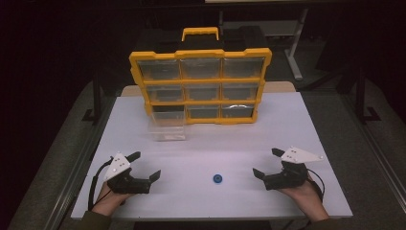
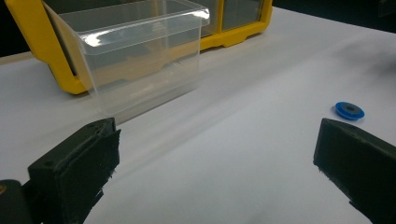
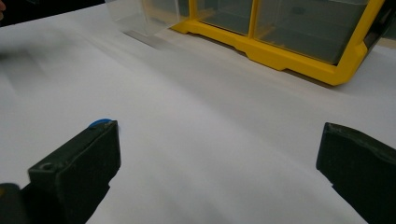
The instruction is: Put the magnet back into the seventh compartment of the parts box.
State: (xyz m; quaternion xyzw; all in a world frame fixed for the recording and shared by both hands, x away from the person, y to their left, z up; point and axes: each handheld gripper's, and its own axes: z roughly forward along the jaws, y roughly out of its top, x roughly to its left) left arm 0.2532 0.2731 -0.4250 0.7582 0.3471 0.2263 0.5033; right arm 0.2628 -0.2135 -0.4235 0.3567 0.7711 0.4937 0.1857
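Both tongs are resting wide open on the white counter (image 1: 268,120), gripping nothing. The blue ring (image 1: 218,178) is lying between the left tongs (image 1: 145,166) and the right tongs (image 1: 266,163), apart from both.

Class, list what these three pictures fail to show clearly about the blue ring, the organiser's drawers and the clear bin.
- Blue ring: too small in the high view for detail; in the right gripper view a jaw covers most of it.
- Yellow organiser: contents of its drawers unreadable behind glare and dim plastic, in every view.
- Clear bin: whether it still sits partly in its slot, unclear; its left side is cut off in the right gripper view.
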